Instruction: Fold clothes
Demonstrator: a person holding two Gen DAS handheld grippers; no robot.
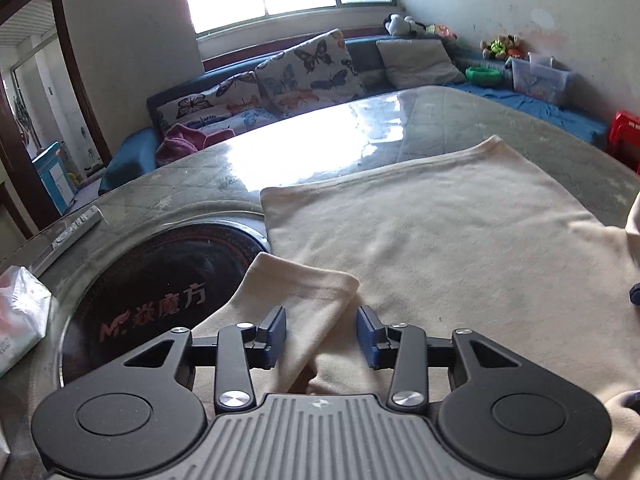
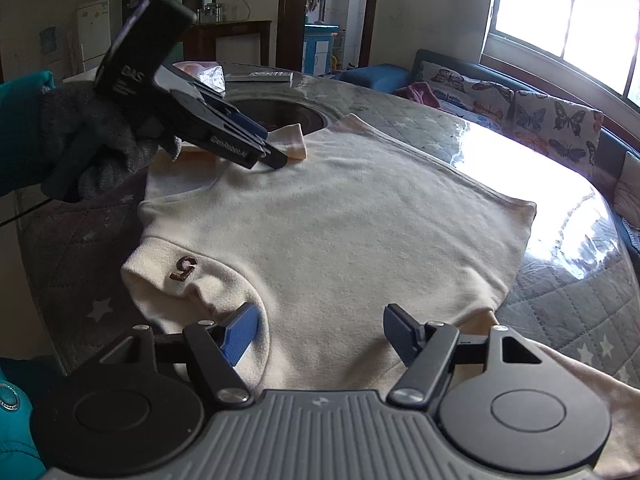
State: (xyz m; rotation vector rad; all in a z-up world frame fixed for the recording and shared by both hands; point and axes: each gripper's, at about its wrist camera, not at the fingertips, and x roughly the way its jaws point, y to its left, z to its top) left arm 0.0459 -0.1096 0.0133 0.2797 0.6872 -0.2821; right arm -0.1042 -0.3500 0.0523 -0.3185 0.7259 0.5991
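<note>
Left wrist view: cream shirt (image 1: 420,232) spread flat across the centre and right of the frame on a quilted desk (image 1: 168,188). Folded sleeve cuff (image 1: 304,292) lying at lower centre, reaching in between the jaws of the left gripper (image 1: 322,336); jaws released, blue pads (image 1: 278,334) parted, one on each side of the cuff and not pressing it. Dark round inset plate (image 1: 160,280) at lower left, partly covered by the sleeve. Hem edge of the shirt running from centre to upper right, with bare glossy desk beyond it. White packet (image 1: 20,312) at the left edge.

Right wrist view: same shirt filling the centre, a brown "5" mark (image 2: 184,269) at its lower left. Right gripper (image 2: 320,334) at lower centre, jaws released and set wide, holding nothing, with the near edge of the shirt beneath the gap. Left gripper seen at upper left, held in a grey-gloved hand (image 2: 100,132), tips at the cuff. Open quilted desk at right and lower right, sofa (image 2: 540,112) past its far edge.
</note>
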